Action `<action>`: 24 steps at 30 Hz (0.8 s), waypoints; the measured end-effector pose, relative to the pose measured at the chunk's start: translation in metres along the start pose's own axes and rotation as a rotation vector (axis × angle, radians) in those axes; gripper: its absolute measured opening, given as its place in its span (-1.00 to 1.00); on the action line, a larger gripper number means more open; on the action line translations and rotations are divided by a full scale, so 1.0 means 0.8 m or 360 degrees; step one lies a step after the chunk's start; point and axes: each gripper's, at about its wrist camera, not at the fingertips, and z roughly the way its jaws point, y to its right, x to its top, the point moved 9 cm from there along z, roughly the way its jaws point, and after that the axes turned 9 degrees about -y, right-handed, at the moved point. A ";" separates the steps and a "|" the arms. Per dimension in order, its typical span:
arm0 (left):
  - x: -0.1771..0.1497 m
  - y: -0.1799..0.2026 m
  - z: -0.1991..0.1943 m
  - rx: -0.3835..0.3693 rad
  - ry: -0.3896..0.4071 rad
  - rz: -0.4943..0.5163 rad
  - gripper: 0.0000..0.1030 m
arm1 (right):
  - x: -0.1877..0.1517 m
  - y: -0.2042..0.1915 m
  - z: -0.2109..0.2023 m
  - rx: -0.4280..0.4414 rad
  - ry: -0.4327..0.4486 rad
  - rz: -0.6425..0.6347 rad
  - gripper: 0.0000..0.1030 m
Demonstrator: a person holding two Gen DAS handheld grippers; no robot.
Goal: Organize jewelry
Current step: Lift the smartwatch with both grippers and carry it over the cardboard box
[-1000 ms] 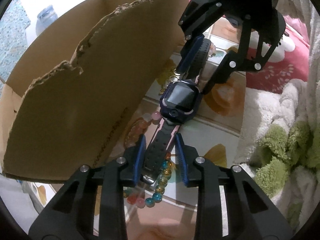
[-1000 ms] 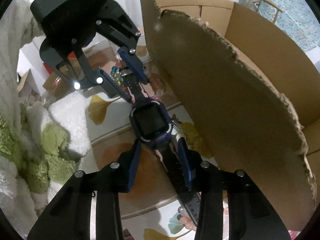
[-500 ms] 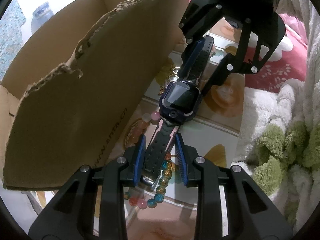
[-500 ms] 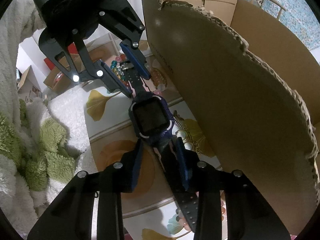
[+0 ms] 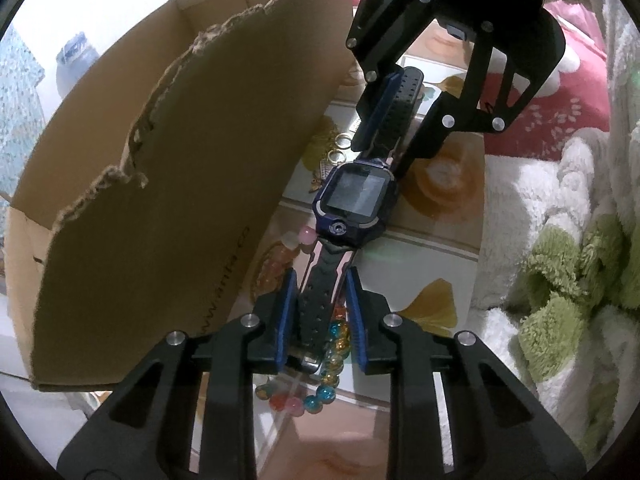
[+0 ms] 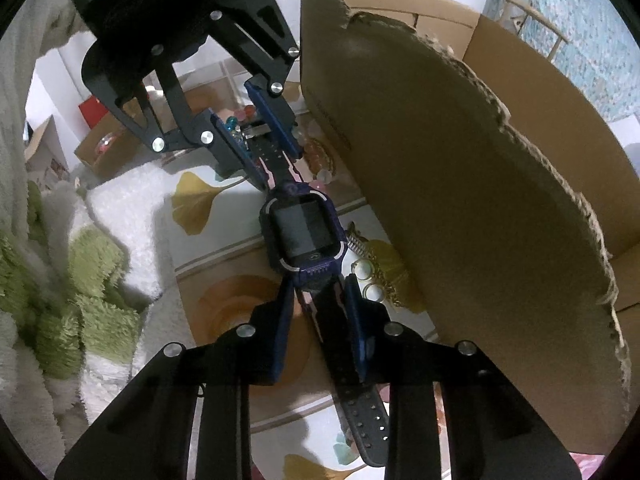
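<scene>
A dark blue smartwatch (image 5: 356, 196) with black straps hangs stretched between my two grippers, above a patterned table. My left gripper (image 5: 320, 288) is shut on the buckle strap; it also shows in the right wrist view (image 6: 256, 136). My right gripper (image 6: 318, 294) is shut on the holed strap, close behind the watch case (image 6: 304, 232); it also shows in the left wrist view (image 5: 396, 116). A bracelet of coloured beads (image 5: 320, 384) lies on the table under the left gripper. Gold rings and chain (image 6: 372, 280) lie beside the box.
A large open cardboard box (image 5: 160, 184) with a torn flap (image 6: 460, 184) stands close beside the watch. Fluffy white and green fabric (image 5: 560, 280) lies on the other side. The tabletop (image 6: 224, 308) has orange and yellow leaf prints.
The watch and both grippers have risen and shifted a little toward the box's torn flap. Both grips stay the same.
</scene>
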 end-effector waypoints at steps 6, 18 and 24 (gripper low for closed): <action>0.002 0.005 -0.016 0.0057 0.0015 0.0009 -0.74 | 0.001 -0.016 -0.015 -0.0079 0.0028 -0.0019 -0.52; -0.002 0.027 -0.039 0.0199 0.0013 0.0068 -0.95 | -0.006 -0.044 -0.039 -0.0284 0.0043 -0.0037 -0.99; -0.023 0.038 -0.042 0.0272 0.0010 0.0095 -0.95 | -0.015 -0.040 -0.038 -0.0295 0.0027 0.0023 -0.36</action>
